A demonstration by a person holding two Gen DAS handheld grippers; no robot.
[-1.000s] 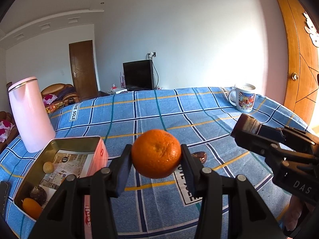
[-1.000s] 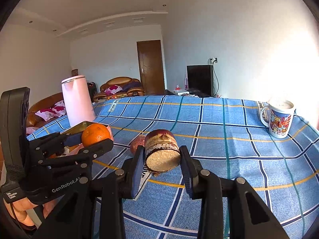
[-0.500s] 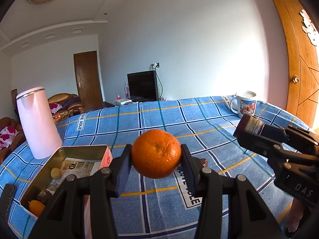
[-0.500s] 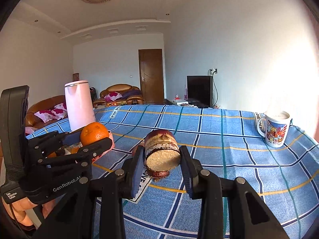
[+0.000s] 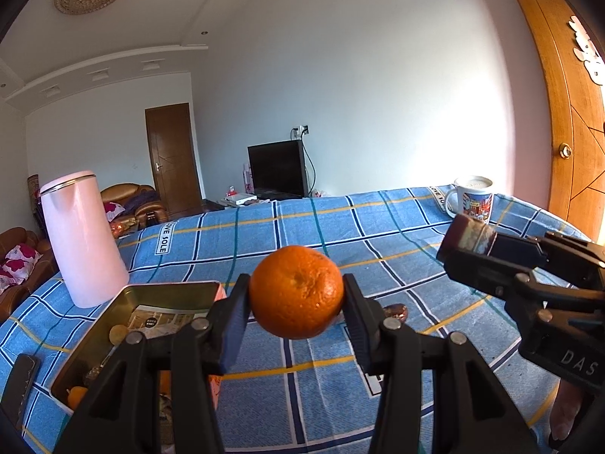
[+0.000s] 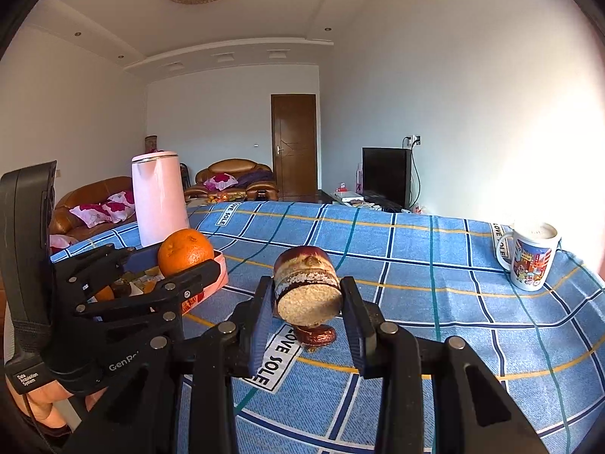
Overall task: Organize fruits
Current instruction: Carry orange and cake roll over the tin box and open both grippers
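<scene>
1. Left gripper: closed on an orange, pinched at both sides, held up above the blue checked tablecloth.
2. Right gripper: clamped on a brown cut fruit piece, pale cut face toward the camera, clear of the cloth.
3. Under that piece: a second brown piece lying on the cloth.
4. Left of the orange: an open metal tin with small fruits inside.
5. Further out: pink kettle behind the tin, mug far right.
</scene>
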